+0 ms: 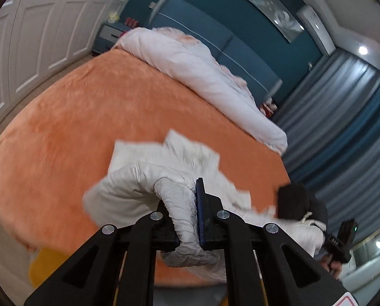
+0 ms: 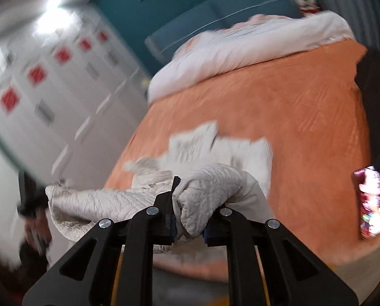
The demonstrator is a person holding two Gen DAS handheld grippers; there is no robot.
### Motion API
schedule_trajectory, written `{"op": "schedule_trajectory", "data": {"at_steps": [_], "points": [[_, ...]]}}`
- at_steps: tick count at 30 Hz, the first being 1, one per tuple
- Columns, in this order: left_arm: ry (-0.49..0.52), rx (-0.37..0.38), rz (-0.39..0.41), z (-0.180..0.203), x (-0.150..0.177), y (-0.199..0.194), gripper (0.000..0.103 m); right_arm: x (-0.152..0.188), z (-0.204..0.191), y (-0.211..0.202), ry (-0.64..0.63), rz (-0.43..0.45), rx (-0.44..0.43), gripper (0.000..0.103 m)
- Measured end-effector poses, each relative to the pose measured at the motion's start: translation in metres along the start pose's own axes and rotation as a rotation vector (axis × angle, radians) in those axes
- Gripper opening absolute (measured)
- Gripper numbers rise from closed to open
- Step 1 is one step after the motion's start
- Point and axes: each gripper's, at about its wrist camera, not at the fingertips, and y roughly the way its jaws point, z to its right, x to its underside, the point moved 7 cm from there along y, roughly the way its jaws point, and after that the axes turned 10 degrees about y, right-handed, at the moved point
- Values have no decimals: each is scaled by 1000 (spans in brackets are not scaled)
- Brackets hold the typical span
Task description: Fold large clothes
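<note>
A large off-white quilted garment (image 1: pixel 164 168) hangs over the near part of an orange-covered bed (image 1: pixel 88 107). My left gripper (image 1: pixel 187 219) is shut on a bunched fold of it. My right gripper (image 2: pixel 190 211) is shut on another bunched fold of the same garment (image 2: pixel 215 181). The cloth stretches between both grippers and its far part lies blurred on the bed (image 2: pixel 304 107). The right gripper also shows in the left wrist view (image 1: pixel 340 242), at the far right, and the left one in the right wrist view (image 2: pixel 31 204), at the left edge.
A rolled white duvet (image 1: pixel 202 76) lies along the head of the bed by a blue headboard (image 1: pixel 215 33). White wardrobe doors (image 1: pixel 37 38) stand at one side, grey-blue curtains (image 1: pixel 342 127) at the other. A colourful phone-like object (image 2: pixel 370 201) lies on the bed's right part.
</note>
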Motion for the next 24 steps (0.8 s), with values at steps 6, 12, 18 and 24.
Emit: {"op": "schedule_trajectory", "data": {"at_steps": [6, 12, 18, 24], "points": [[19, -129, -35, -35, -33, 109, 9, -39, 40, 93, 110, 55, 55, 16], [-97, -162, -129, -99, -15, 200, 14, -29, 78, 160, 126, 9, 170, 20], [-119, -156, -154, -120, 4, 241, 17, -27, 111, 196, 206, -9, 163, 26], [-146, -57, -68, -102, -22, 196, 18, -47, 96, 150, 293, 33, -6, 33]]}}
